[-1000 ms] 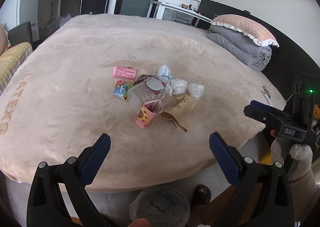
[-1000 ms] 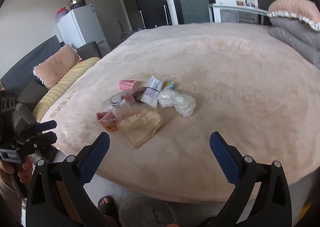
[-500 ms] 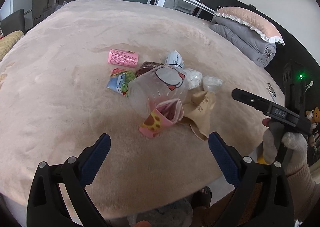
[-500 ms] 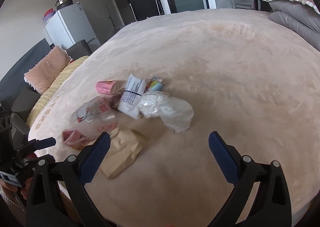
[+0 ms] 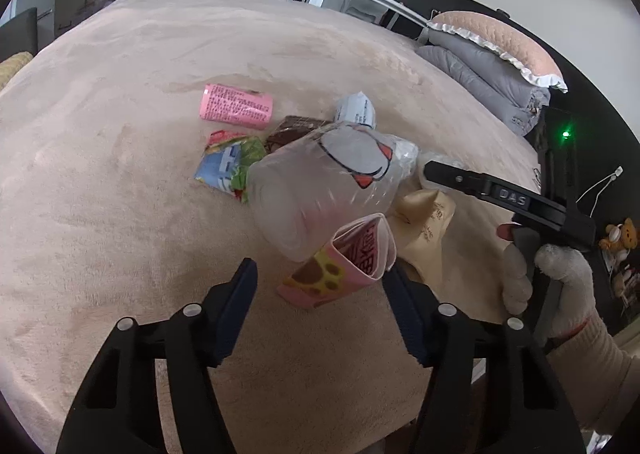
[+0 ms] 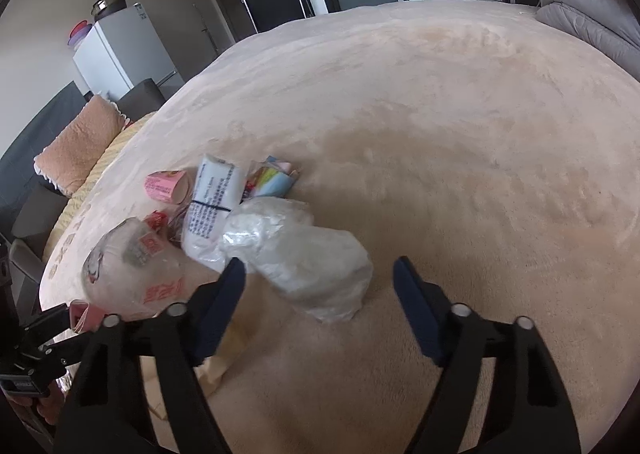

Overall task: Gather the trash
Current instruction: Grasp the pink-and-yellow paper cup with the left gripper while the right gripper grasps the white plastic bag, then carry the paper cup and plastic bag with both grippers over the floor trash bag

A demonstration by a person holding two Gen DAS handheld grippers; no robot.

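Left wrist view: left gripper [image 5: 320, 286] jaws just narrowed, unclamped astride pink snack carton [image 5: 340, 266] on bed [image 5: 100, 214]. Right gripper [image 6: 316, 274] likewise narrowed, astride clear plastic bag [image 6: 312, 262]. Pickups imminent.

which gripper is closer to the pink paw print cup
Left. The left gripper has the pink paw print cup between its open fingers; the right gripper is over by the clear plastic bag.
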